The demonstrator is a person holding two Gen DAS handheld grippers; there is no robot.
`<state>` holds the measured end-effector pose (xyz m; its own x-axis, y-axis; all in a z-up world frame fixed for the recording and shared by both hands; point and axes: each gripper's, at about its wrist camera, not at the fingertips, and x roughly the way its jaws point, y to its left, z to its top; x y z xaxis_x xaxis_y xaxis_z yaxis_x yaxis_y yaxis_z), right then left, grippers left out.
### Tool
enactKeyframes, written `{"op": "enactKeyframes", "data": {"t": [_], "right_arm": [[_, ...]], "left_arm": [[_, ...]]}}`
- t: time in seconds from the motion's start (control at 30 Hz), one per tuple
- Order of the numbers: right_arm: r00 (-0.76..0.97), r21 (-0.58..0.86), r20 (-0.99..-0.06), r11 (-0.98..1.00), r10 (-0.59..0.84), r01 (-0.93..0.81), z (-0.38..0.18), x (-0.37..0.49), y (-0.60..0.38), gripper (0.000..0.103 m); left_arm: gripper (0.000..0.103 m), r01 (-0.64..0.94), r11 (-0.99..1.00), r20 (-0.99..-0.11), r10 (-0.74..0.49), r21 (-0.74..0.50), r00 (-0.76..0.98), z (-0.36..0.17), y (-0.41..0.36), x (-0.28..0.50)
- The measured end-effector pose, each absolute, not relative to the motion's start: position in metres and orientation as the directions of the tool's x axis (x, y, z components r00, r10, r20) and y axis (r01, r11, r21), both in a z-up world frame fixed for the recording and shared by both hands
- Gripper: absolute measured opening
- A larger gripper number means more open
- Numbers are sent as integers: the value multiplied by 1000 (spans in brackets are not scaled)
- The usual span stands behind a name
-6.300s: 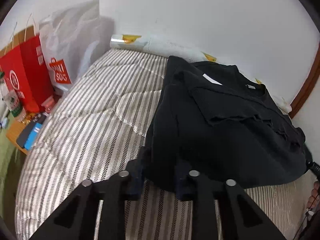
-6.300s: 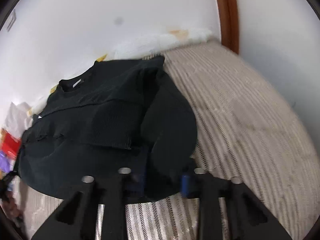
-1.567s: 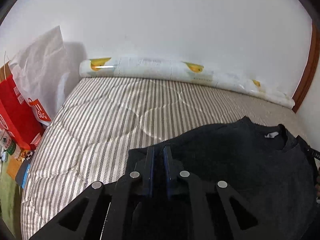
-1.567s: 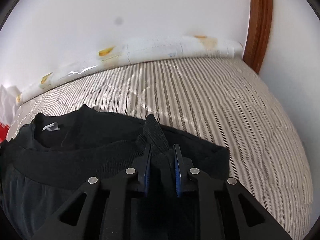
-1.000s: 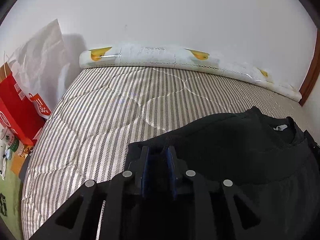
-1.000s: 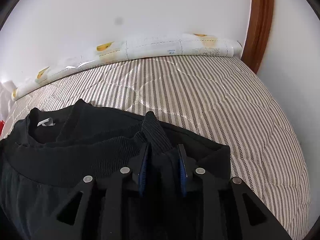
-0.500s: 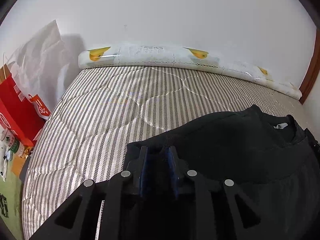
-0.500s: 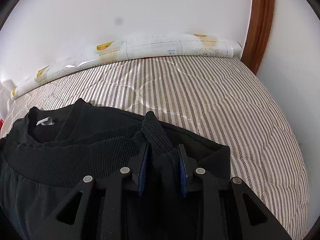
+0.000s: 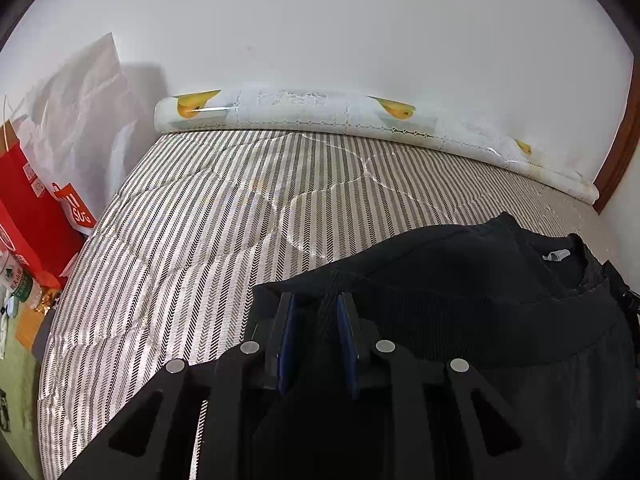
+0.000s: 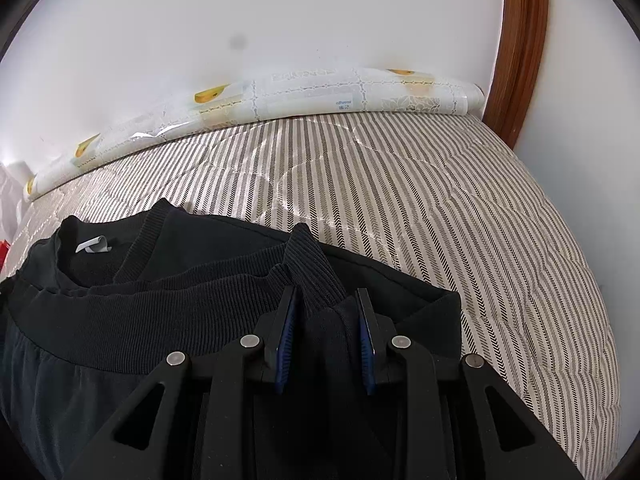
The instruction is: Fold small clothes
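A black sweatshirt (image 9: pixel 460 280) lies on the striped bed (image 9: pixel 240 208), its ribbed hem folded up toward the collar with the white neck label (image 9: pixel 556 255). My left gripper (image 9: pixel 314 312) stands over its left edge, jaws slightly apart with a fold of cloth between them. In the right wrist view the sweatshirt (image 10: pixel 160 280) shows its collar and label (image 10: pixel 94 246). My right gripper (image 10: pixel 326 308) has its jaws a little apart around a ribbed cuff (image 10: pixel 310 264).
A rolled plastic sheet with yellow fruit print (image 9: pixel 320 112) lies along the white wall at the far bed edge. Red and white shopping bags (image 9: pixel 36 200) stand left of the bed. A brown wooden frame (image 10: pixel 520 40) is at the right.
Since 6.3 s ago the hem has been carried up over the sweatshirt toward the collar. In the last second both grippers' jaws have widened slightly over the cloth.
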<state>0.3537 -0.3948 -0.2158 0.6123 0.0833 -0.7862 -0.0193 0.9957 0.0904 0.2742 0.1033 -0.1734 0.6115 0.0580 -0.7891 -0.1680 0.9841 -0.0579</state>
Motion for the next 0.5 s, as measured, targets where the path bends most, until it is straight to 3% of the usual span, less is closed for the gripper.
{"op": "enactKeyframes", "data": {"t": [0.13,0.2,0.37,0.5], "right_arm": [[611,84,-787,996,81,-24,-213,354,-395,29],[616,61,-785,998,60,-20,-209,351,-393,33],[648,55,-760,998,39,5,-185,330,-387,35],[682,24,-730,999,36,-27,-157,304,-368,38]], "left_arm": [[30,-151,984,-788,20,-93,615,-173,106,274],[43,-132,984,-789,-15,-121,615,-172,107,274],[60,-120,986,-779,-15,-116,627,-163,102,258],[60,-134,973,-758,-58,-190,650,-148,115,229]]}}
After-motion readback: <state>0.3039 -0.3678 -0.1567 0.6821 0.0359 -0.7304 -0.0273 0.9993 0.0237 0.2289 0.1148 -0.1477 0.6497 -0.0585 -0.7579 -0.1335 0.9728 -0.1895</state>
